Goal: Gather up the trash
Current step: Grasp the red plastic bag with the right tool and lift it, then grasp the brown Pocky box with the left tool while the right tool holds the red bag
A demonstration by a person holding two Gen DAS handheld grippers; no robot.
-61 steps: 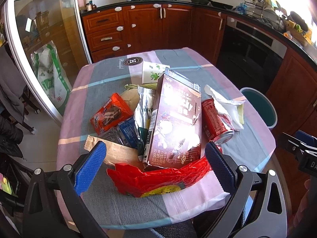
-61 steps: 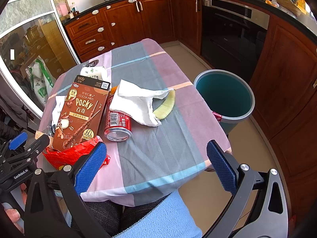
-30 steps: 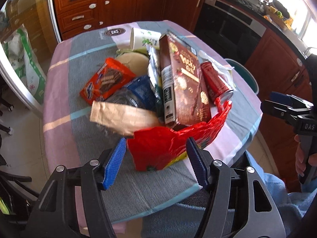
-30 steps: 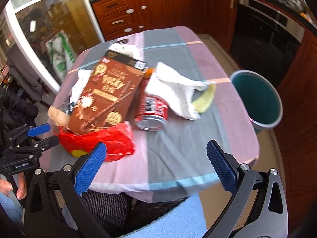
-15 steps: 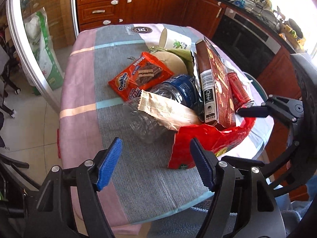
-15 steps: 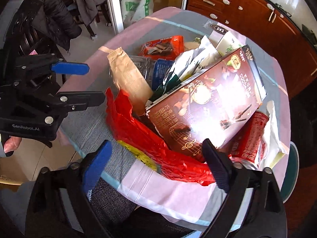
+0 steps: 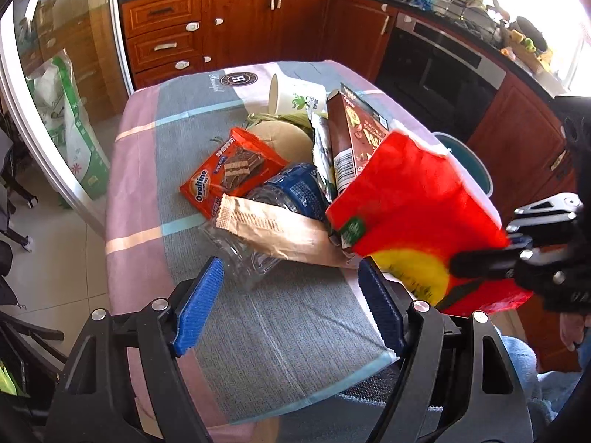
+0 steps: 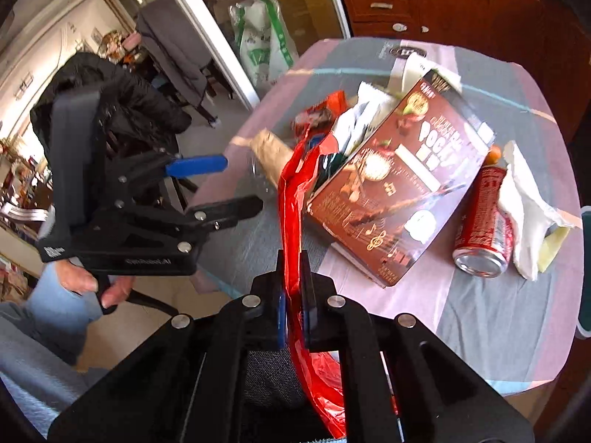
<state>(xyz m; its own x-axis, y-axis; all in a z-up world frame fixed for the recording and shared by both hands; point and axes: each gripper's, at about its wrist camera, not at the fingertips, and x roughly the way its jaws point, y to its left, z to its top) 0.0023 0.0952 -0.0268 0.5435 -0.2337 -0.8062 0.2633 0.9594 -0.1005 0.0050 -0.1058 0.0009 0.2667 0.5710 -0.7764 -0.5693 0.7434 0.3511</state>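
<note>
Your right gripper (image 8: pixel 291 288) is clamped on the red bag (image 8: pixel 291 221); its jaws have just been closing, and the bag's plastic now runs up between the two pads, pinched flat. In your left camera the same bag (image 7: pixel 413 214) is lifted off the table (image 7: pixel 288 325) at the right, red with a yellow patch, held by the right gripper's black fingers at its lower right edge.

Your left gripper (image 7: pixel 291 306) stands wide, its jaws having just been opening, with nothing between the blue pads (image 7: pixel 195 302). It hangs over the near edge of the table, apart from the trash. In the right camera you see it from the side (image 8: pixel 218 184), gripped by your left hand (image 8: pixel 92 284).

The rest of the trash lies in a heap on the table. The Pocky box (image 8: pixel 402 192) leans on the heap, its near end just beside the bag. A red can (image 8: pixel 484 221) lies on its side right of the box, touching a crumpled white tissue (image 8: pixel 524 199). Left of the box lie an orange Ovaltine packet (image 7: pixel 232 171), a tan paper wrapper (image 7: pixel 277 229) over a crushed clear bottle (image 7: pixel 288 192), and a paper cup (image 7: pixel 295 99) tipped over at the far side. The teal bin (image 7: pixel 469 162) stands on the floor beyond the table's right edge.
</note>
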